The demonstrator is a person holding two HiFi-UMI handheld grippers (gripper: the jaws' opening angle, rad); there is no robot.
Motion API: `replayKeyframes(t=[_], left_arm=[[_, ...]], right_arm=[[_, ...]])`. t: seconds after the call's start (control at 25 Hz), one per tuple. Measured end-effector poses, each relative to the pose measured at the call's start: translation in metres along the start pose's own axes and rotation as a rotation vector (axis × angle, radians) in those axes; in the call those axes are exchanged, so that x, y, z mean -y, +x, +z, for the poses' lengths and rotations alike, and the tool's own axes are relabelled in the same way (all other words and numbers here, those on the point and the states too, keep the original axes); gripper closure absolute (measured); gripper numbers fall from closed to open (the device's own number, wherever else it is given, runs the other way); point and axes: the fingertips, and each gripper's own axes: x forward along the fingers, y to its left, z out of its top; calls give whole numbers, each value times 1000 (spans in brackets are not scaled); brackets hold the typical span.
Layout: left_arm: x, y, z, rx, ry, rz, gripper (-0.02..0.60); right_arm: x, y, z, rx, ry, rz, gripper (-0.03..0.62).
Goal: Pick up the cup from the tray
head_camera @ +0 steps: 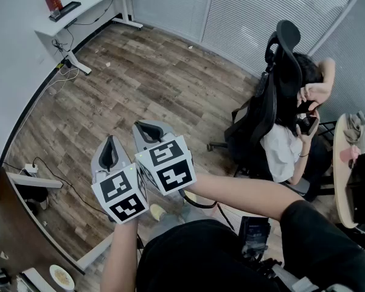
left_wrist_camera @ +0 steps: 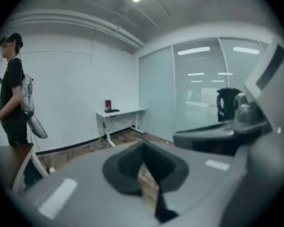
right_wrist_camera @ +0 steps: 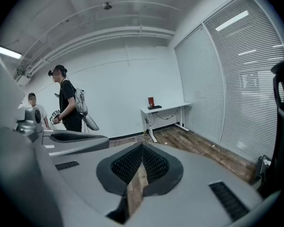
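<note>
Well short of white desk (head_camera: pixel 90 6): both grippers, side by side over wood floor (head_camera: pixel 146 72)
left gripper (head_camera: pixel 110 142): clenched, jaws together, nothing gripped
right gripper (head_camera: pixel 148 129): clenched, empty, touching the left one's side, a bit nearer the desk
cup: can't make it out in any view
office chair (head_camera: pixel 274 96): well right of desk, person (head_camera: pixel 286 148) seated in it

The wooden floor (head_camera: pixel 152 78) carries a white desk (head_camera: pixel 88 8). Cables (head_camera: pixel 65 75) lie beside the desk's foot, and an office chair (head_camera: pixel 274 102) stands well apart from the desk.
</note>
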Motion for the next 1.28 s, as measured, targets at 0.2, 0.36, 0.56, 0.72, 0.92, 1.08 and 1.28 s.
replayKeyframes(t=[0.2,0.36,0.56,0.72,0.92,1.08,1.28], left_arm=[[-1,-11,-1,0,26,-16,581],[-10,-13,2,20,22,-7,581],[-22,-14,10,37,-1,-17,581],[-36,-17,12,57,-12,-34,581],[-69,-21,13,77,-15,-36,581],[-87,-17,24,85,-28,-38,581],[-99,-6,32,93,-37,-27,581]], right_arm=[[-13,-7,-3,-1,-29,12,579],[-21,-4,2,24,-32,19,579],[-29,0,18,54,-24,13,579],[-45,5,24,74,-35,20,579],[-76,21,33,79,-44,35,579],[-88,33,48,80,-31,42,579],[-90,48,60,84,-44,59,579]])
